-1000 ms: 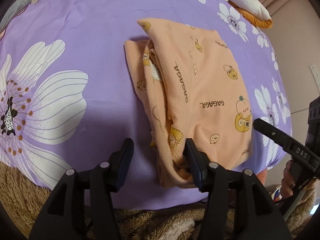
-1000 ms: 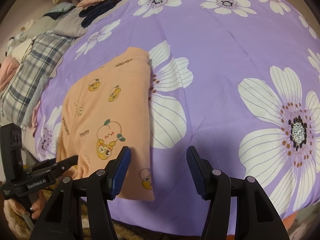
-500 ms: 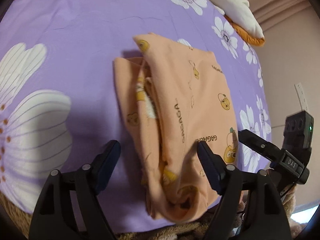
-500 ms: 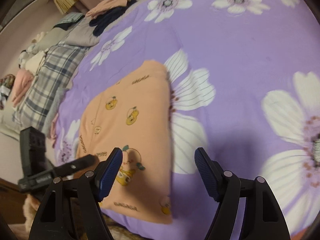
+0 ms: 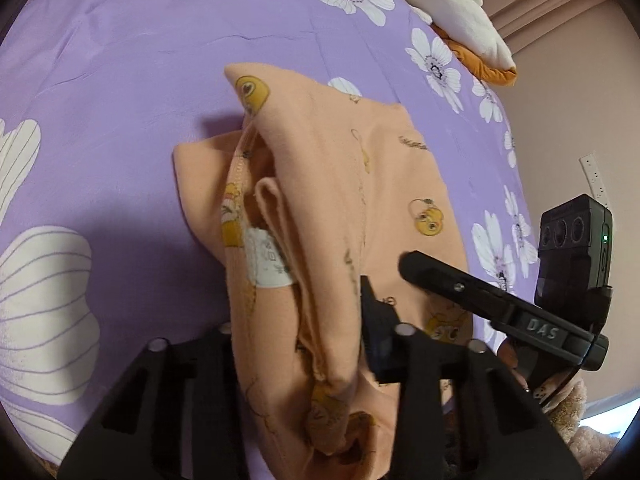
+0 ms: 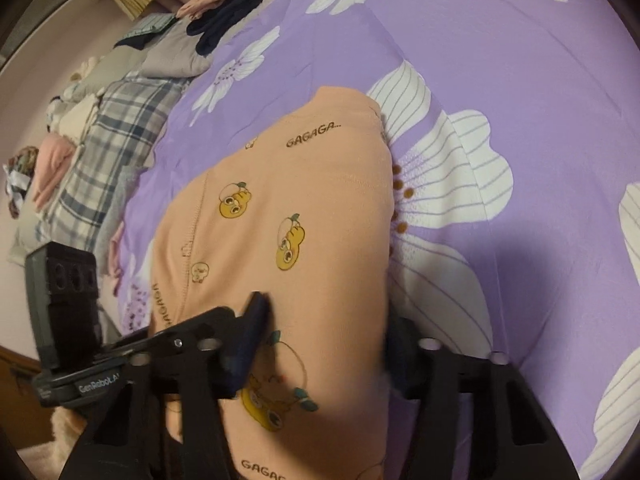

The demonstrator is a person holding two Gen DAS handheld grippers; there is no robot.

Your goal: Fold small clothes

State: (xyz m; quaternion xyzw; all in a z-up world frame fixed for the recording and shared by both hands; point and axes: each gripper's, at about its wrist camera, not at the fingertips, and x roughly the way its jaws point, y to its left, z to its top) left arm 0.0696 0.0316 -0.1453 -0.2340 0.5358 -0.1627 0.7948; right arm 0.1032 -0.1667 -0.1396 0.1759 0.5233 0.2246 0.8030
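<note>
A small orange garment (image 5: 340,168) printed with cartoon fruits and "GAGAGA" lies folded lengthwise on the purple flowered bedsheet (image 5: 120,80), its white label showing in the open left side. My left gripper (image 5: 300,312) straddles the near left part; its jaws are closing with bunched fabric filling the gap and hiding the left finger. In the right wrist view the same garment (image 6: 300,184) runs up the sheet (image 6: 500,60). My right gripper (image 6: 326,320) straddles the near right edge, jaws closing, pads against the cloth. Each gripper shows in the other's view.
A white and orange cushion (image 5: 452,12) lies at the far right of the bed by a pink wall (image 5: 580,100). A plaid blanket (image 6: 120,132) and piled clothes (image 6: 224,28) lie along the left side. A fuzzy blanket (image 5: 580,440) edges the near side.
Both grippers moved forward and down onto the garment's near end. Their jaws widened, then narrowed around the fabric, which now bunches up between the left fingers.
</note>
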